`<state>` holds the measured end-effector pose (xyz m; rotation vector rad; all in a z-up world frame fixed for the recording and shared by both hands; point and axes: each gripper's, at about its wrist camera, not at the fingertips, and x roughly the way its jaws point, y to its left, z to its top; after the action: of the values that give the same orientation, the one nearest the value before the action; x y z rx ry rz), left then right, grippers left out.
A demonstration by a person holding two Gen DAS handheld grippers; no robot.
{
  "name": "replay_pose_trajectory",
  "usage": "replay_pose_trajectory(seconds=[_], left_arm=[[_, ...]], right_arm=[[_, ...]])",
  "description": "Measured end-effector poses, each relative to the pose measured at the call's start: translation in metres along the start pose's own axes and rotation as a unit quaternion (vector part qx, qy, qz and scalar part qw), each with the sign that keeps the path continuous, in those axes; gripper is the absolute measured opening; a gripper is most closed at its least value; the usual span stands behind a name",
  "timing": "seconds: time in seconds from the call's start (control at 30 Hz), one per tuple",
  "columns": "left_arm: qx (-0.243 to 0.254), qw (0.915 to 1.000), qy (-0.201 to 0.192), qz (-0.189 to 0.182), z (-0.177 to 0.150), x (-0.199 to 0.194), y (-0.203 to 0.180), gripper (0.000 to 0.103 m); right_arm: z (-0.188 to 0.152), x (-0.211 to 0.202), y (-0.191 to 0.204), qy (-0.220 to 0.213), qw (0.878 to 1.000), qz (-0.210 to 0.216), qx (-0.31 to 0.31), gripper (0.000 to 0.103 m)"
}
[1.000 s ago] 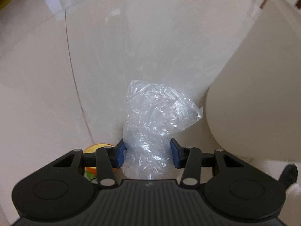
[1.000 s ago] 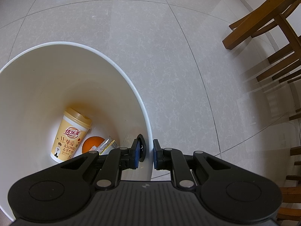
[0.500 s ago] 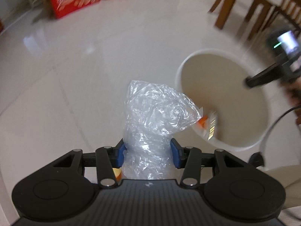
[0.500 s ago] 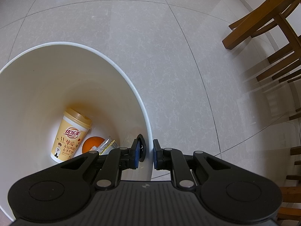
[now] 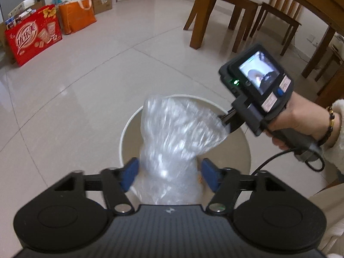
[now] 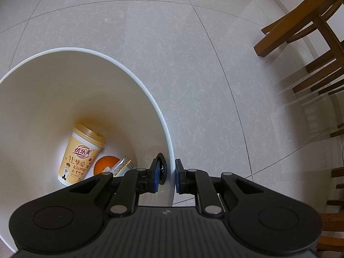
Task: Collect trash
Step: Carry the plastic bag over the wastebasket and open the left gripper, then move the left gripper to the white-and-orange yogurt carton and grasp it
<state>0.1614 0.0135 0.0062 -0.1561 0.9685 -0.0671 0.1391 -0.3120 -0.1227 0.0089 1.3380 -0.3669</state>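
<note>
— You're over pale glossy floor tiles, wooden chairs behind, the white bin below. What changed?

— Your left gripper has just been opening: a second ago its blue pads pinched the crumpled clear plastic bag, now they stand apart from it on both sides. You've also carried the bag from the floor beside the bin to above its mouth. I'd judge this the release.

— Where's the bag now?

— Between the spread jaws, blurred, right over the opening, so it should fall inside.

— And your other hand?

— Your right gripper is clamped on the bin's rim, steadying it. A milk-tea cup and wrapper already lie inside.
</note>
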Motion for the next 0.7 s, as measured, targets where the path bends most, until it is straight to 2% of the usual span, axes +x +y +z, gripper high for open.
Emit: replay_pose_trajectory(seconds=[0.1,0.4,0.57,0.7], left_arm=[[0.005,1.0000,-0.006,-0.002,0.001,0.000,-0.002,0.077],[-0.014,0.9997,-0.005,0.017,-0.020,-0.021,0.010,0.085],[-0.057,0.9977,-0.004,0.036,-0.043,-0.020,0.031,0.086],[-0.103,0.9926,-0.004,0.065,-0.074,-0.015,0.050,0.089]], right_arm=[[0.000,0.000,-0.001,0.000,1.000,0.000,0.000,0.017],[0.000,0.000,-0.001,-0.001,1.000,0.001,0.002,0.017],[0.001,0.000,-0.001,-0.001,1.000,0.001,0.001,0.017],[0.001,0.000,-0.001,-0.001,1.000,0.001,0.001,0.017]])
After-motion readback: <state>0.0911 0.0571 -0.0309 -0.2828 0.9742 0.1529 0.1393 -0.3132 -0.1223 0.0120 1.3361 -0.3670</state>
